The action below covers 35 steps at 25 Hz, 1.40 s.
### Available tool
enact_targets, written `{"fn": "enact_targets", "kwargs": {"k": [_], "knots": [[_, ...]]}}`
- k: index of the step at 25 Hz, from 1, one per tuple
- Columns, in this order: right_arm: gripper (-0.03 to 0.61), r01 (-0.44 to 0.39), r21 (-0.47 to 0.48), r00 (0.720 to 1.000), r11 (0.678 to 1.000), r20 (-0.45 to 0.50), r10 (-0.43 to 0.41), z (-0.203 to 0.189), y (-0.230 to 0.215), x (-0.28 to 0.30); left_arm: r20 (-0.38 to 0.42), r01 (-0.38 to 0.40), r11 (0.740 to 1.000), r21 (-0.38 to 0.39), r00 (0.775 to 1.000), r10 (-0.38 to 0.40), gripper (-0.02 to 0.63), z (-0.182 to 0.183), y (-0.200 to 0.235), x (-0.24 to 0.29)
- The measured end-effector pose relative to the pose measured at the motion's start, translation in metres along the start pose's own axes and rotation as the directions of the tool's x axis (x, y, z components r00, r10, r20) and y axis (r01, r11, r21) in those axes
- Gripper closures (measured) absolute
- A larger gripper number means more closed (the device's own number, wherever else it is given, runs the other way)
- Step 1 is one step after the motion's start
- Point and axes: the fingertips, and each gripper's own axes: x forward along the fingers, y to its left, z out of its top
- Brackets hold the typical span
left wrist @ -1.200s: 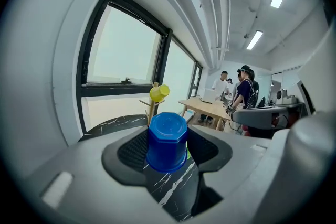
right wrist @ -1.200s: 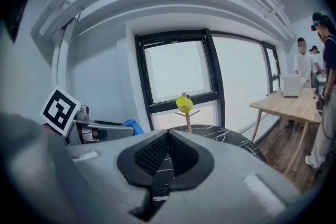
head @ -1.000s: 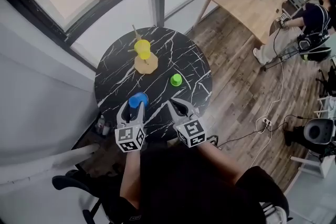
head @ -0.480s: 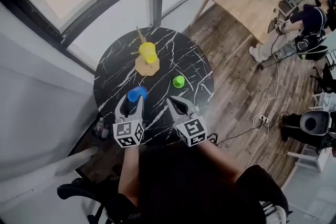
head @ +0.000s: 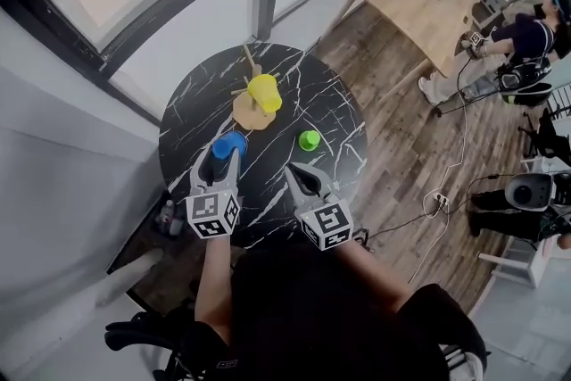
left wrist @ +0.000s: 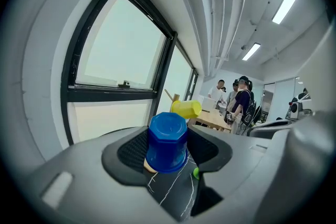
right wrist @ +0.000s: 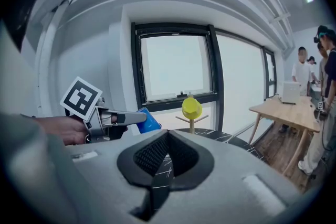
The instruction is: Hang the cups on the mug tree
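L gripper (head: 220,161) is carrying the blue cup (head: 227,144) closer to the mug tree (head: 252,107) than a sec ago, jaws clamping it above the table (head: 192,116). Yellow cup (head: 265,91) is already hanging on a peg; green cup (head: 309,139) is sitting on the tabletop nearby. R gripper (head: 302,177) is hovering alongside, jaws pressed together, empty. Next, prob.: lining up a free peg.

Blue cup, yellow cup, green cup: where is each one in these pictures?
blue cup (left wrist: 167,150), left gripper view, on its side wall.
yellow cup (head: 265,92), head view, on its side.
green cup (head: 309,140), head view, on its upward-facing surface.
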Motion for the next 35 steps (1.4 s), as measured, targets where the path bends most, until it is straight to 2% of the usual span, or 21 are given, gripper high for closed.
{"fn": "enact_targets", "kwargs": {"k": [21, 25, 35], "knots": [[0.578, 0.137, 0.016, 0.99, 0.99, -0.046, -0.136, -0.005, 0.007, 0.033, 0.034, 0.114, 0.993, -0.031, 0.993, -0.113, 0.38, 0.032, 0.034, 0.075], [0.578, 0.153, 0.012, 0.987, 0.988, -0.058, -0.152, -0.006, 0.005, 0.036, 0.031, 0.11, 0.994, -0.017, 0.993, -0.11, 0.38, 0.032, 0.04, 0.087], [0.578, 0.155, 0.018, 0.983, 0.988, -0.099, -0.153, -0.015, 0.004, 0.052, 0.019, 0.126, 0.989, -0.077, 0.992, -0.125, 0.38, 0.026, 0.051, 0.124]]}}
